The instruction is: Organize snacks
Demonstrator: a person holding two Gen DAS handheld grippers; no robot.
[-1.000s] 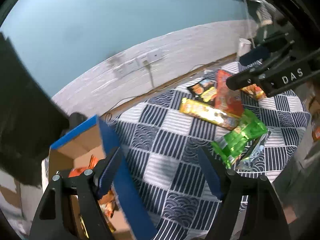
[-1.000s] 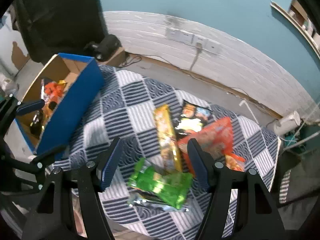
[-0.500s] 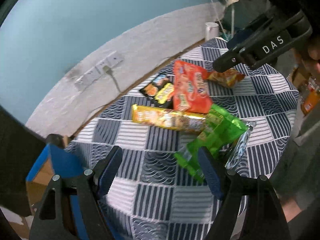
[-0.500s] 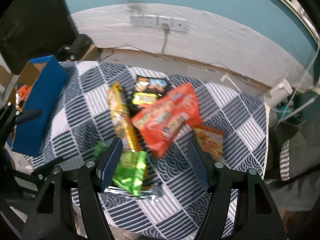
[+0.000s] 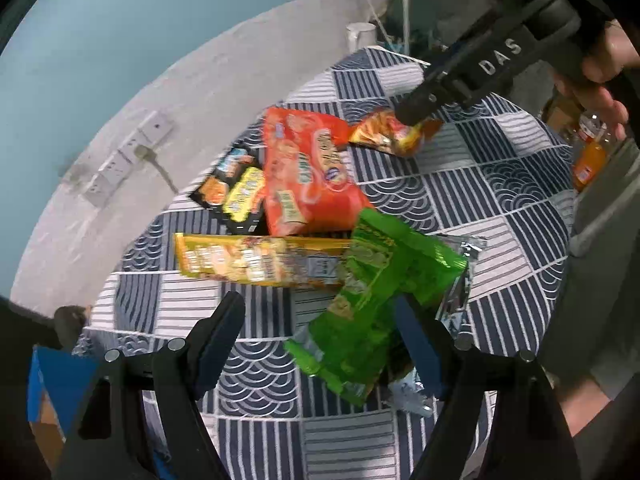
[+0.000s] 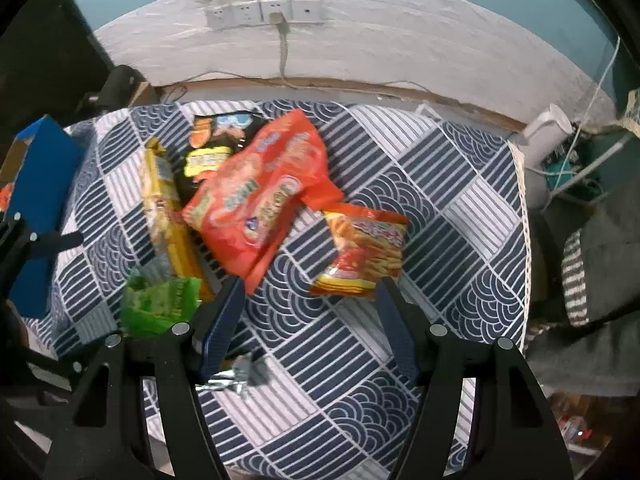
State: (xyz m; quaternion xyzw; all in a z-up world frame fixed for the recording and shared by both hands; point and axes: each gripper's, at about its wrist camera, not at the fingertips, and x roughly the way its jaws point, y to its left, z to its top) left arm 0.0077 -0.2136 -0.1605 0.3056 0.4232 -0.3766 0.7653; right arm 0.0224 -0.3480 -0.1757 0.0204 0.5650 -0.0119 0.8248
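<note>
Snack packs lie on a blue and white patterned tablecloth (image 5: 500, 184). In the left wrist view: a green bag (image 5: 376, 300), a long yellow pack (image 5: 248, 260), a large orange-red bag (image 5: 308, 172), a black pack (image 5: 232, 192) and a small red-orange bag (image 5: 384, 132). My left gripper (image 5: 320, 336) is open and empty, just short of the green bag. My right gripper (image 6: 308, 316) is open and empty, just short of the small red-orange bag (image 6: 364, 252). The right gripper also shows in the left wrist view (image 5: 416, 108) above that bag.
A blue-sided cardboard box (image 6: 36, 208) stands at the table's left edge and shows in the left wrist view (image 5: 44, 392). A silver wrapper (image 5: 460, 276) lies under the green bag. A wall with sockets (image 6: 264, 12) is behind. An orange bottle (image 5: 588, 160) stands off the table to the right.
Both grippers have swung right, away from the box and toward the snack pile. The right gripper now faces the small red-orange bag, the left faces the green bag. Both stay open.
</note>
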